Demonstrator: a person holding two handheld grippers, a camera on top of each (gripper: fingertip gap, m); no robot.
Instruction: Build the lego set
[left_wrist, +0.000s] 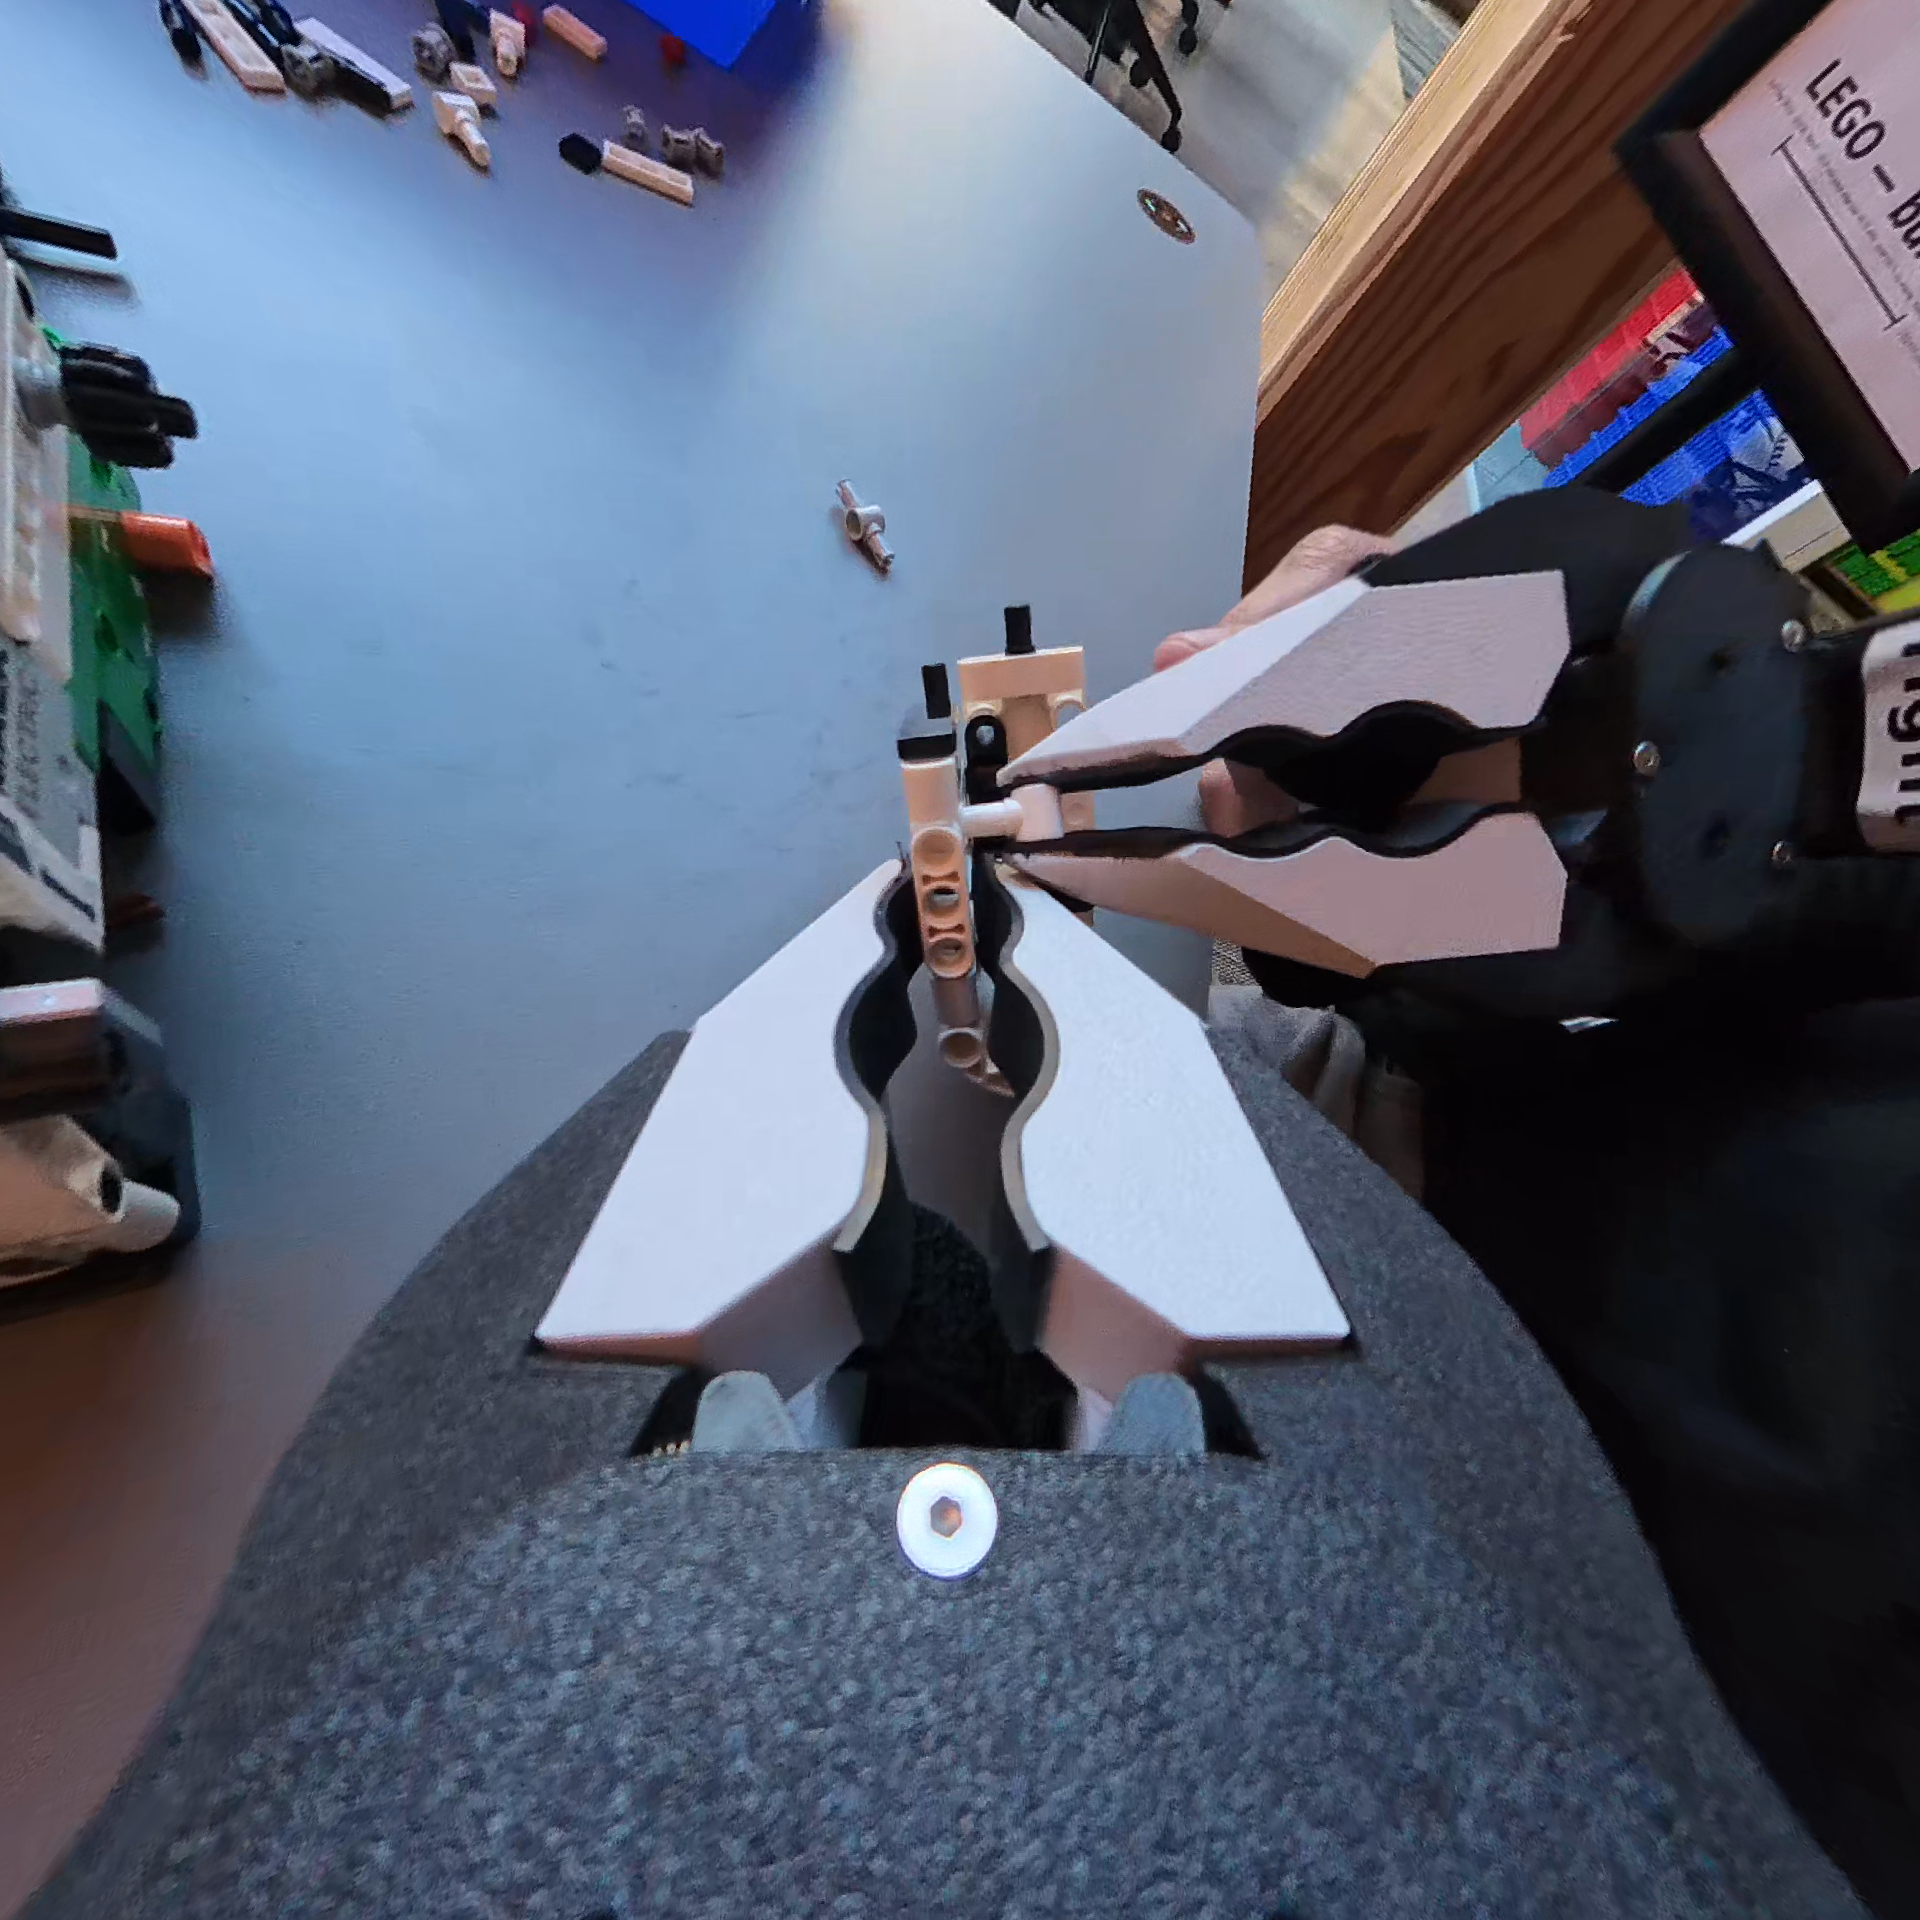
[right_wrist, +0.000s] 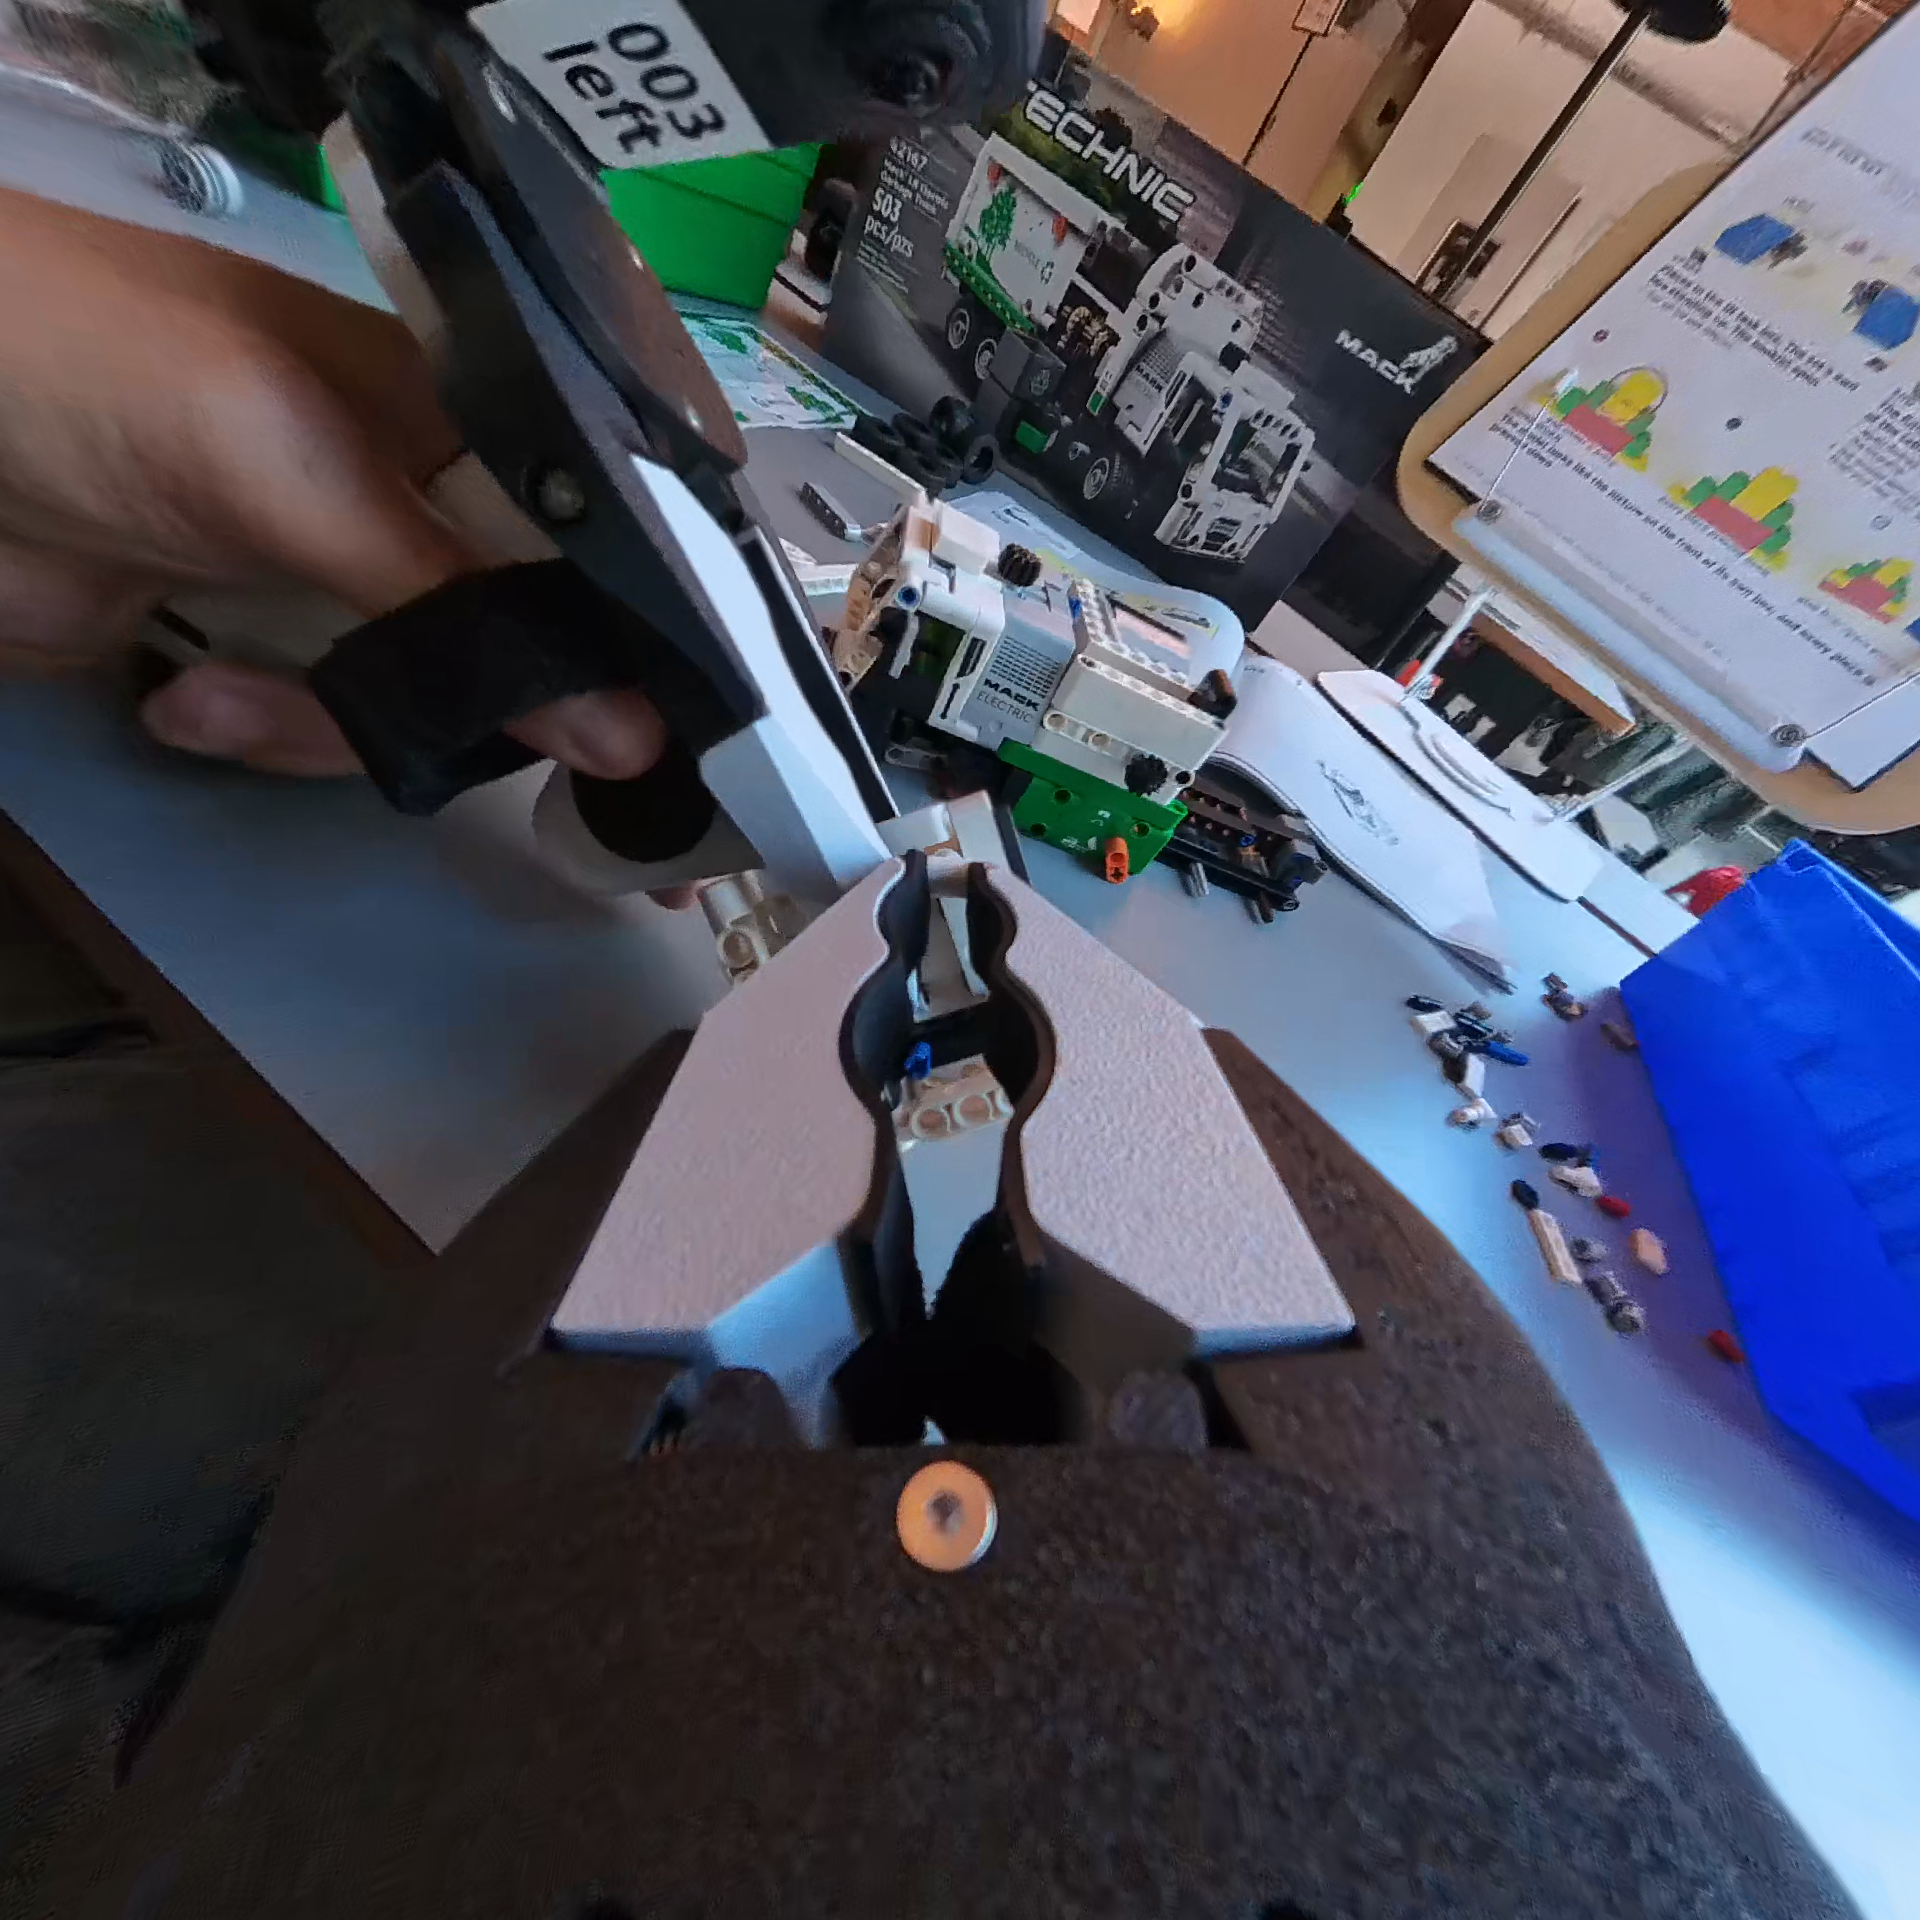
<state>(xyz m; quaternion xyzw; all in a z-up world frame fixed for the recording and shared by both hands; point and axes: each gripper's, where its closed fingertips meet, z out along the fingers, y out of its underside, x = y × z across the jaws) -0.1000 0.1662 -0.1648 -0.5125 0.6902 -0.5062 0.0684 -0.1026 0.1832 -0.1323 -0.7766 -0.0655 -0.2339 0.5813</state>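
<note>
left claw (left_wrist: 951, 883): mine, clamped on a tan holed beam (left_wrist: 943, 902) that stands up between my two white fingers, above the grey counter (left_wrist: 520, 623).
right claw (left_wrist: 1003, 805): mine too, coming in from the right, pinched on a small white peg piece (left_wrist: 1023, 812) that touches the side of the beam.
small build: the beam carries a black cap and a tan plate (left_wrist: 1023, 688) with black pins on top; both claws meet on it.
right wrist view: my right claw (right_wrist: 943, 883) grips the white piece (right_wrist: 948, 935) near the tips; more of the small build, white with a blue pin, shows in the gap behind.
hand (right_wrist: 208, 499): wrapped round the left claw's handle, a black strap across one finger.
truck (right_wrist: 1049, 665): white and green, part built, on the counter beyond the claws.
box (right_wrist: 1143, 343): dark, pictured with a white truck, standing behind the model.
loose parts (right_wrist: 1558, 1195): scattered on the counter beside a blue bin (right_wrist: 1787, 1091).
lone grey connector (left_wrist: 865, 523): lying alone on the counter past the build.
booklet (right_wrist: 1351, 810): open, right of the truck.
</note>
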